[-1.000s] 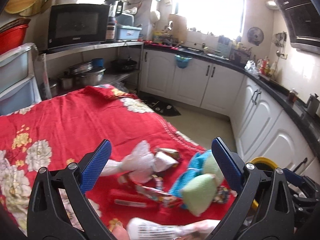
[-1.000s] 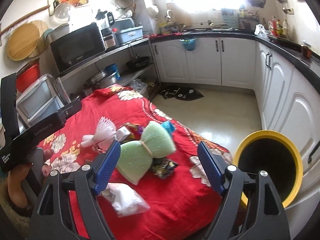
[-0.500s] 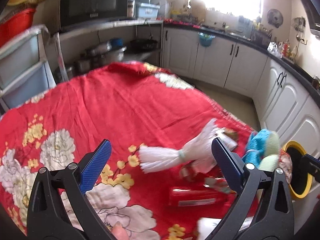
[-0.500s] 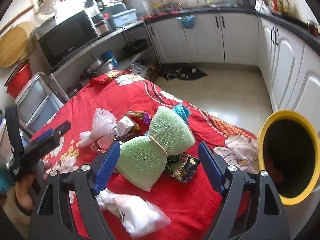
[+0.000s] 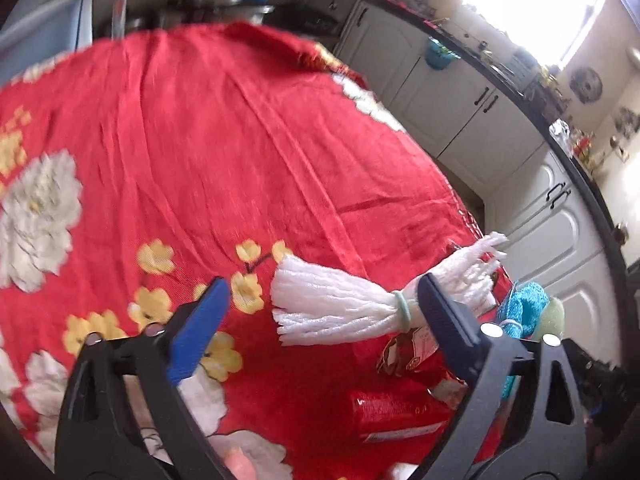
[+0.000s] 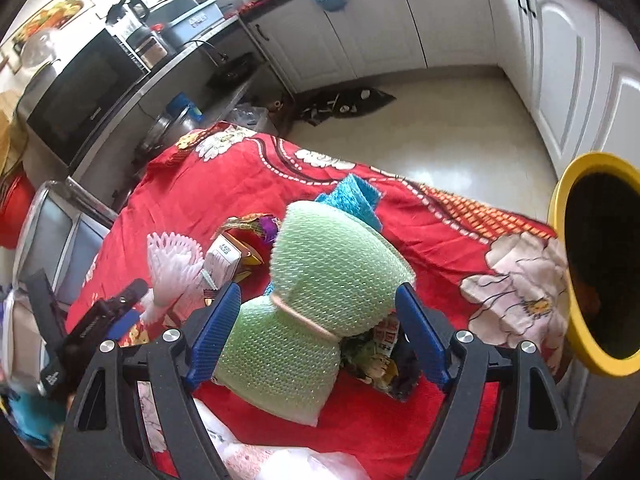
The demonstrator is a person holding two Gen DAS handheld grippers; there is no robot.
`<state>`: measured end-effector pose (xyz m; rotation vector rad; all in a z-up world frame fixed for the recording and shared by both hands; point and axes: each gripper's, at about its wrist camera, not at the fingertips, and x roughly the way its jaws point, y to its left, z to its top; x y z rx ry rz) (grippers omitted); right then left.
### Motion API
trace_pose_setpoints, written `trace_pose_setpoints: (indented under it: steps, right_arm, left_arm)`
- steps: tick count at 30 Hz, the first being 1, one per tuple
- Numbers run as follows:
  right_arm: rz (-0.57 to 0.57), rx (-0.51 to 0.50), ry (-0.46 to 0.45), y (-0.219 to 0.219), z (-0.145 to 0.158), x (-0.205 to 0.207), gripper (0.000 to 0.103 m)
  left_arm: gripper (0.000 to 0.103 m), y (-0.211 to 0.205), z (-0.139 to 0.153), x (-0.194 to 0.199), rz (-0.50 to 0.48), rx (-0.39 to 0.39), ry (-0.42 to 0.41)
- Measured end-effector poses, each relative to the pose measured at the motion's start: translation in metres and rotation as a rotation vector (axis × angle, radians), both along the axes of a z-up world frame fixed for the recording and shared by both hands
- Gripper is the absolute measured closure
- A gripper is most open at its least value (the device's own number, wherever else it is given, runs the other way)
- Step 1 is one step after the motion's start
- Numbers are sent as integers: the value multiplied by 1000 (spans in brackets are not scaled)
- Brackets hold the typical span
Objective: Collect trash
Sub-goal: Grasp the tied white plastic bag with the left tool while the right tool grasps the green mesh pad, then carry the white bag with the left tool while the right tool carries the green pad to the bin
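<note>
On the red flowered cloth [image 5: 200, 140] lies a white foam-net bundle [image 5: 340, 308] tied with a green band. My left gripper [image 5: 324, 304] is low over it, jaws closing, the bundle lying between them with the left pad still apart from it. In the right wrist view a green bubble-wrap bundle [image 6: 320, 300] tied at its waist stands between the fingers of my right gripper [image 6: 318, 292], which is open around it. The yellow-rimmed bin [image 6: 558, 216] stands off the table's right edge.
Around the green bundle lie a blue net [image 6: 356, 196], a small white box [image 6: 224, 256], a snack wrapper [image 6: 380, 360] and a white plastic bag [image 6: 280, 464]. A red packet [image 5: 396, 412] lies near the left gripper. White cabinets and a shelf with a microwave [image 6: 80, 96] ring the floor.
Both grippers have come down toward the cloth. The left one swung onto the white bundle, now between its narrowing jaws. The right one has closed in around the green bundle, jaws unchanged.
</note>
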<state>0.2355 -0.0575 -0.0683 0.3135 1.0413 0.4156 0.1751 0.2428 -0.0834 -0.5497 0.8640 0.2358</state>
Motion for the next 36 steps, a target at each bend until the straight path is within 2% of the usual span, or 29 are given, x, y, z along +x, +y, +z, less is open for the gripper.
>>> trace_pose_setpoints:
  steps: [4, 6, 7, 8, 10, 18, 24, 36]
  right_arm:
    - [-4, 26, 50, 0, -9, 6, 26]
    - [-4, 39, 70, 0, -13, 7, 29]
    - [2, 40, 73, 0, -14, 7, 30]
    - [5, 40, 73, 1, -13, 8, 35]
    - [23, 44, 60, 1, -10, 7, 41]
    - [67, 81, 17, -5, 7, -2, 64]
    - [90, 96, -27, -12, 22, -11, 75]
    - [110, 140, -100, -32, 52, -26, 80]
  left_arm:
    - [50, -2, -8, 3, -3, -22, 23]
    - [65, -3, -9, 3, -1, -6, 36]
    - [80, -3, -9, 3, 1, 2, 39]
    - [86, -2, -9, 2, 1, 2, 40]
    - [90, 1, -8, -1, 0, 6, 37]
    - [94, 2, 17, -20, 15, 34, -32]
    - [94, -5, 47, -39, 21, 59, -102]
    - [94, -50, 102, -49, -53, 98, -232]
